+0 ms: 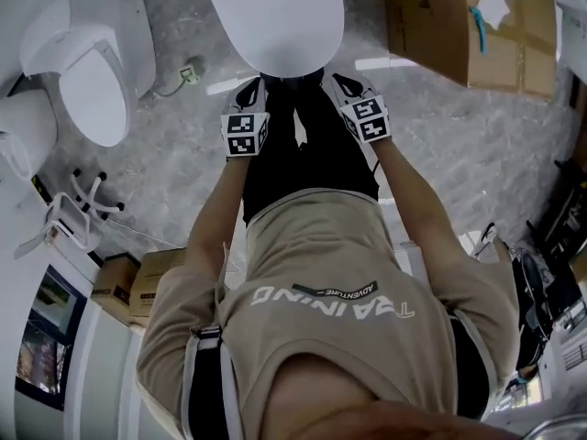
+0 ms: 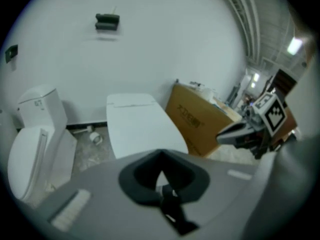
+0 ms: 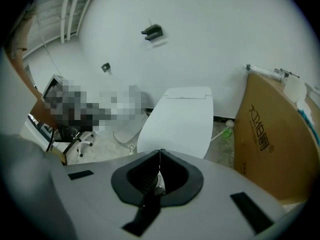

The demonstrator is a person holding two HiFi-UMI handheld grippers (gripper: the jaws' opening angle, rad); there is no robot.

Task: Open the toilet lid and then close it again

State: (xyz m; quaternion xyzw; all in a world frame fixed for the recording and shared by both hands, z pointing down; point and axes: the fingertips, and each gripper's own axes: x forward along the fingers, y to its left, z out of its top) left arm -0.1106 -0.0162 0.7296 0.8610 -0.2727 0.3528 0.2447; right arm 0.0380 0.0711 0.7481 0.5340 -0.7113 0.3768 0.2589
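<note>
A white toilet stands in front of me with its lid (image 1: 275, 12) down flat. The same lid shows ahead of the jaws in the left gripper view (image 2: 137, 126) and in the right gripper view (image 3: 180, 124). My left gripper (image 1: 249, 90) hovers just short of the lid's front edge on the left, and its jaws (image 2: 160, 153) are shut on nothing. On the right of that edge my right gripper (image 1: 342, 84) is held level with it, jaws (image 3: 160, 153) also shut and empty. Neither gripper touches the lid.
A second white toilet (image 1: 87, 62) stands to the left, with its lid raised. A large cardboard box (image 1: 468, 26) stands close on the right of the toilet. A white wall (image 2: 150, 44) is behind. Small boxes (image 1: 138, 287) and a chair base (image 1: 78, 209) sit behind me on the left.
</note>
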